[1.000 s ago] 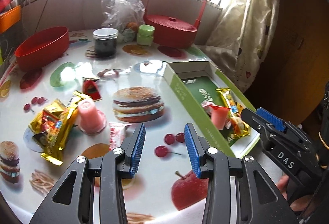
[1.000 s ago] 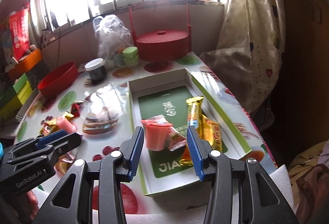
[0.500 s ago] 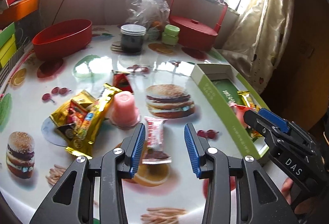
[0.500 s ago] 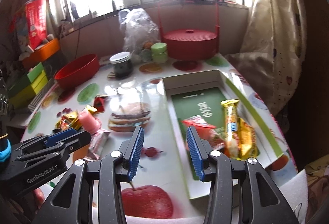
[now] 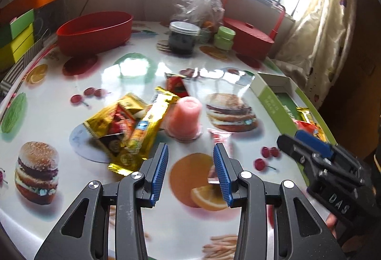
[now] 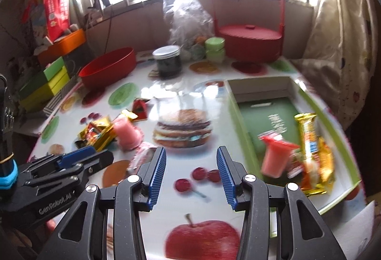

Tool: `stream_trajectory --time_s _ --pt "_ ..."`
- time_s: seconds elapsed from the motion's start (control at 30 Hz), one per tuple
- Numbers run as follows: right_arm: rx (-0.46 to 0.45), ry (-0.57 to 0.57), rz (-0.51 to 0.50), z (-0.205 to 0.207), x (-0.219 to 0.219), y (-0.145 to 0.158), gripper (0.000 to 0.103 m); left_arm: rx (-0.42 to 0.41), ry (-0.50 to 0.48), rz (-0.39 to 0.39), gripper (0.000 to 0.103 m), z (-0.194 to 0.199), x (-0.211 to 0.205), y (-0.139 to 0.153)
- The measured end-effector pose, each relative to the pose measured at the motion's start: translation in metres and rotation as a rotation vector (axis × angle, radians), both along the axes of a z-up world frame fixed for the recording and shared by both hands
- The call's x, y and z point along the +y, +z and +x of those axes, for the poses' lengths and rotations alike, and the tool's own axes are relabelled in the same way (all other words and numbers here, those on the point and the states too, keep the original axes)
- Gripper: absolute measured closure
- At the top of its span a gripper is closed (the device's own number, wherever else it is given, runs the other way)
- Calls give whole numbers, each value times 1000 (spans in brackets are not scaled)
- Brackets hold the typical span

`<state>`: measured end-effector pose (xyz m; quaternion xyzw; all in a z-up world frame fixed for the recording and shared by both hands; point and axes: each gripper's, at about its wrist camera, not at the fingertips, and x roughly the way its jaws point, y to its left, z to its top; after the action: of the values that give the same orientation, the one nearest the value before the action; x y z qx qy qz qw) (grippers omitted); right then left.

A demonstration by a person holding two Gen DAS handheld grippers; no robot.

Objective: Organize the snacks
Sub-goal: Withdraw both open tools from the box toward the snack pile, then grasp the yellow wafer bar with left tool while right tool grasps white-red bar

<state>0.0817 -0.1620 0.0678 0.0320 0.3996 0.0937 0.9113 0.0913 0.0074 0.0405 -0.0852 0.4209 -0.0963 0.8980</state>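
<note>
Your left gripper [image 5: 190,152] and right gripper [image 6: 190,154] hung apart, empty, over the fruit-printed glossy bench [image 5: 142,69].

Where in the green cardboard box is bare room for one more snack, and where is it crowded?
The far half of the green cardboard box is free, between its far white wall and the pink jelly cup. The near right corner is crowded: the cup, a long gold-wrapped bar and other packets lie close together there.
</note>
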Motion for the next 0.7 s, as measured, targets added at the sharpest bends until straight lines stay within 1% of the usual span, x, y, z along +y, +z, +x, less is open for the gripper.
stream_trajectory --time_s 0.13,0.27,0.4,0.53,0.7 --pt "32 35 0 6 16 -11 59 4 31 6 62 1 15 -3" --pt "69 75 11 15 30 -20 56 10 57 5 62 3 27 -6" --pt "85 87 31 23 39 -25 55 21 83 9 62 6 40 -11" --pt "118 96 35 30 46 -31 53 37 76 11 62 9 45 -18" --pt "127 101 16 34 52 -36 52 40 63 18 62 12 45 -20"
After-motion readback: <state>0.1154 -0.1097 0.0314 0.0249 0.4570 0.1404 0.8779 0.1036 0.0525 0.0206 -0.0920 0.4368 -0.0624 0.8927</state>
